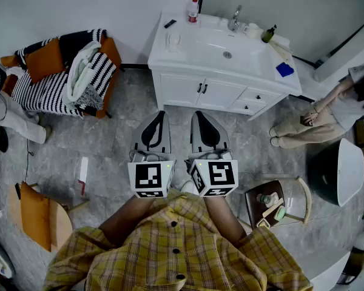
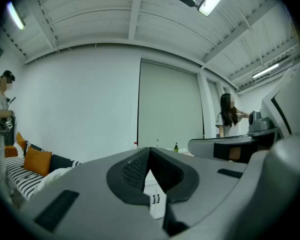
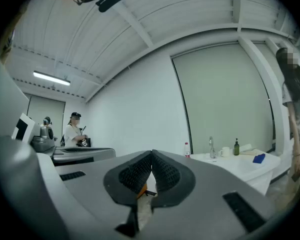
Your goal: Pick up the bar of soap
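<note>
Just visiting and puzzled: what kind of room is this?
Probably a staged home set in a studio: a white sink vanity, a striped sofa beside it, bare ceiling beams overhead.

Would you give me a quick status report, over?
Left gripper shut, empty. Right gripper shut, empty. Soap bar not made out. Nothing between grippers and vanity.

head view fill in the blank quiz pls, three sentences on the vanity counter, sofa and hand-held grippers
The small flat pad on the white vanity counter is ___.
The square cushion on the black-and-white striped sofa is ___.
The left hand-held gripper and right hand-held gripper both have their jaws ___.
Missing: blue; orange; shut
</note>
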Available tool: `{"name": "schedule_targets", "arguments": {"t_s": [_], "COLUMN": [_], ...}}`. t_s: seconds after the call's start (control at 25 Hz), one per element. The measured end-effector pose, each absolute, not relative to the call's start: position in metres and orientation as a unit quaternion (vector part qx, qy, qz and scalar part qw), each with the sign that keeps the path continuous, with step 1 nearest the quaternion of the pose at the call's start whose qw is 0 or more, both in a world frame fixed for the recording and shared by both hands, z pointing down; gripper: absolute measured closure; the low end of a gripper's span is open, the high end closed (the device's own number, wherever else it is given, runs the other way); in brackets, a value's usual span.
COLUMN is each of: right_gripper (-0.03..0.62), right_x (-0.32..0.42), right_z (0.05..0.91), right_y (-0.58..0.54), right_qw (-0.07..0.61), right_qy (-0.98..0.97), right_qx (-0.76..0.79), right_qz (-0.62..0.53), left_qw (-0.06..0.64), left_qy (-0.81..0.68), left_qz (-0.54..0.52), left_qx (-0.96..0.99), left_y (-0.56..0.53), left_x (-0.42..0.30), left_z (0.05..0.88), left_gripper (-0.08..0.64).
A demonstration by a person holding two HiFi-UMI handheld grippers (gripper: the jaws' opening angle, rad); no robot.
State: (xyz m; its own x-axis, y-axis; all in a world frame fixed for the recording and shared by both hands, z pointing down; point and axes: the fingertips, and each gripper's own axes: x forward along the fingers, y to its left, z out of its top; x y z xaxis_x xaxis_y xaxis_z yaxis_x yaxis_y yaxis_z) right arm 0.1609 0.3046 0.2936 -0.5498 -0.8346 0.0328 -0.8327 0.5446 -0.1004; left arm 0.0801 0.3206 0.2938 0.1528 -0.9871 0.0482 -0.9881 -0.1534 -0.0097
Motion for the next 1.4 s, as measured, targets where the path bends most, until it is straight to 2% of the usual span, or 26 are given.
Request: {"name": "schedule_targets", "arguments": {"t_s": [0.56, 1.4], "right_gripper": [0.572, 0.572], "right_x": [0.142, 0.071], "right_z": [0.297, 0.304], "right_y": [0.313, 0.350], "right_qw": [0.014, -0.001], "right_qy": [0.878, 0.852], "right_qx": [-0.473, -0.518], "right_qz": [-0.069, -0.068], "left_qw": [0.024, 0.055], "left_qy": [-0.646, -0.641], "left_qz": [0.011, -0.006], "left_qx": [0.763, 0.766], "left_y": [0.329, 0.364], "left_x": [0.059, -0.038], "left_z": [0.300, 0.325], "left_gripper": [0.549, 0.549]}}
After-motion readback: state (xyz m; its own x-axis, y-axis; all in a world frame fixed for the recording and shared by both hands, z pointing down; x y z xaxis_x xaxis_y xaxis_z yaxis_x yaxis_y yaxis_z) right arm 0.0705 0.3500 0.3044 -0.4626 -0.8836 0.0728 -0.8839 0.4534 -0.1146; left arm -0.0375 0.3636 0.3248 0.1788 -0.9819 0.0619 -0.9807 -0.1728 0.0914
